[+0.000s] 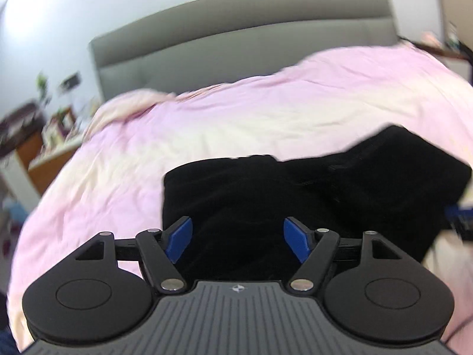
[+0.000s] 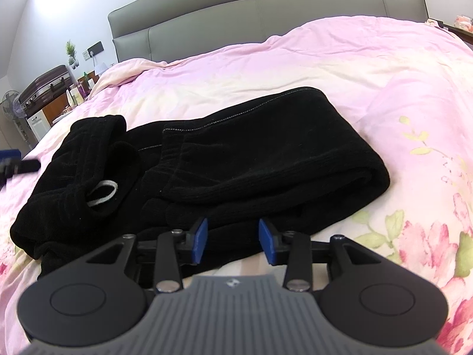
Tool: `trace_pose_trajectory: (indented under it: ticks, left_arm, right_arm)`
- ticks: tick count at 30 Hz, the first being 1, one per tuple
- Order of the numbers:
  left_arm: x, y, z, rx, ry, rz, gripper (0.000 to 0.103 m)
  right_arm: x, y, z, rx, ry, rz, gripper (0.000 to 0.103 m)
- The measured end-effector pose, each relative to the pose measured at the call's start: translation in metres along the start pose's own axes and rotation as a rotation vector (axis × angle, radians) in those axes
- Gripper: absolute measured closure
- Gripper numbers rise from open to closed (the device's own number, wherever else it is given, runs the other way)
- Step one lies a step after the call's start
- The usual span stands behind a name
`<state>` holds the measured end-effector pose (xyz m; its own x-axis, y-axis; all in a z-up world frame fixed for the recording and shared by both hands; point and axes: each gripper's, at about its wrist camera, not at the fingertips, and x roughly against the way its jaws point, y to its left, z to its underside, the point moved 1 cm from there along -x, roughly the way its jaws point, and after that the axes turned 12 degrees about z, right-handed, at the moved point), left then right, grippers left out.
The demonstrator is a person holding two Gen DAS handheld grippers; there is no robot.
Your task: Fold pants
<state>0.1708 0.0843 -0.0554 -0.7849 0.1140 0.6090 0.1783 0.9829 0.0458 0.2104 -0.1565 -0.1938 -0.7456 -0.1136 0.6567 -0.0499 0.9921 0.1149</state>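
**Both grippers parted, nothing gripped**

Left gripper: jaws wide apart, blue pads clear, nothing pinched, tilted downward, view blurred. Right gripper: jaws part-way apart, pads not pressing anything, also angled down. Left gripper's tip also shows at the left edge of the right wrist view.

One pair of black pants is lying on one bed, under one pink floral quilt. One grey headboard, one suitcase and one fan are standing beyond it.
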Motion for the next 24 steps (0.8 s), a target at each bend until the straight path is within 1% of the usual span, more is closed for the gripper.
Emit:
trace_pose_trajectory:
  ticks: [1,3,4,6,7,8,9,10,14,15,18,20,24]
  left_arm:
    - [-0.004,0.011,-0.002,0.052,-0.007,0.004,0.02]
    - [-0.014,0.016,0.006,0.086,0.01,0.008,0.02]
    - [-0.023,0.015,0.012,0.078,0.042,0.019,0.02]
    - [-0.043,0.005,0.034,0.065,0.141,0.036,0.02]
    - [-0.046,0.003,0.045,0.093,0.158,0.046,0.02]
    - [-0.05,0.006,0.053,0.145,0.158,0.061,0.02]
    - [-0.048,0.01,0.061,0.214,0.141,0.072,0.02]
    - [-0.045,0.012,0.061,0.245,0.138,0.074,0.02]
    - [-0.036,0.007,0.052,0.186,0.169,0.058,0.02]
    - [-0.034,0.008,0.05,0.186,0.168,0.059,0.02]
    - [-0.023,0.013,0.047,0.217,0.144,0.062,0.021]
    - [-0.014,0.013,0.048,0.234,0.117,0.051,0.021]
    - [0.0,0.012,0.05,0.235,0.097,0.058,0.02]
  right_arm:
    - [0.0,0.001,0.0,0.003,-0.001,0.0,0.066]
    - [-0.001,0.001,0.0,0.006,0.0,-0.001,0.066]
    - [-0.002,0.0,-0.001,0.008,0.001,0.0,0.066]
    - [-0.004,0.0,-0.001,0.01,0.004,0.001,0.066]
    - [-0.005,0.0,-0.001,0.012,0.005,0.001,0.066]
    - [-0.006,0.0,-0.001,0.012,0.006,0.001,0.065]
    - [-0.007,-0.001,-0.001,0.013,0.007,0.0,0.065]
    - [-0.007,-0.001,-0.001,0.012,0.008,0.0,0.065]
    - [-0.01,-0.001,-0.002,0.01,0.008,-0.002,0.065]
    - [-0.011,-0.001,-0.003,0.01,0.007,-0.004,0.065]
    - [-0.011,-0.001,-0.003,0.002,0.004,-0.008,0.064]
    - [-0.01,-0.003,-0.004,-0.005,-0.004,-0.007,0.063]
    - [-0.006,-0.004,-0.007,0.005,-0.019,-0.003,0.06]
